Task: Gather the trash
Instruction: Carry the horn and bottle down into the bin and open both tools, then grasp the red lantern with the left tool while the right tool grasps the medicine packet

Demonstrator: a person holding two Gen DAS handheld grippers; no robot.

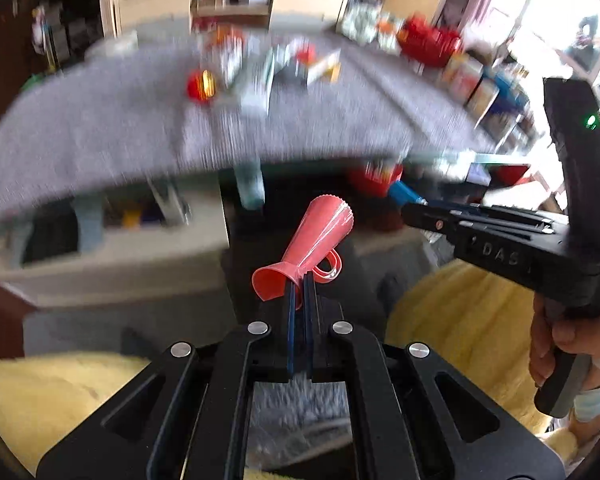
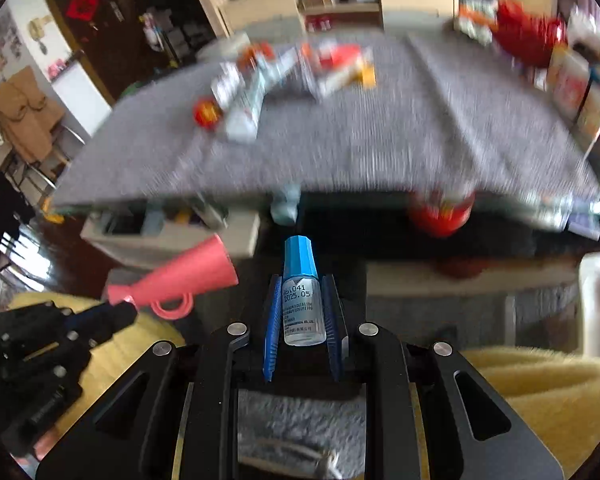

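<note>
My left gripper (image 1: 301, 284) is shut on the rim of a small pink plastic pitcher (image 1: 314, 242), which sticks out ahead of the fingers with its handle to the right. The same pink pitcher (image 2: 180, 276) shows at the left of the right wrist view, held by the left gripper (image 2: 112, 312). My right gripper (image 2: 299, 304) is shut on a small clear bottle with a blue cap (image 2: 300, 292), upright between the blue pads. The right gripper (image 1: 416, 208) also shows at the right of the left wrist view, a hand (image 1: 556, 340) on its handle. More blurred trash (image 2: 284, 76) lies on the grey table (image 2: 380, 136).
Both grippers hang in front of the table's near edge, over a dark gap. A beige shelf unit (image 1: 112, 256) sits under the table at left. A red bowl (image 2: 440, 212) is below the edge at right. Yellow fluffy fabric (image 2: 540, 392) lies close below. Boxes (image 1: 480, 84) line the table's right side.
</note>
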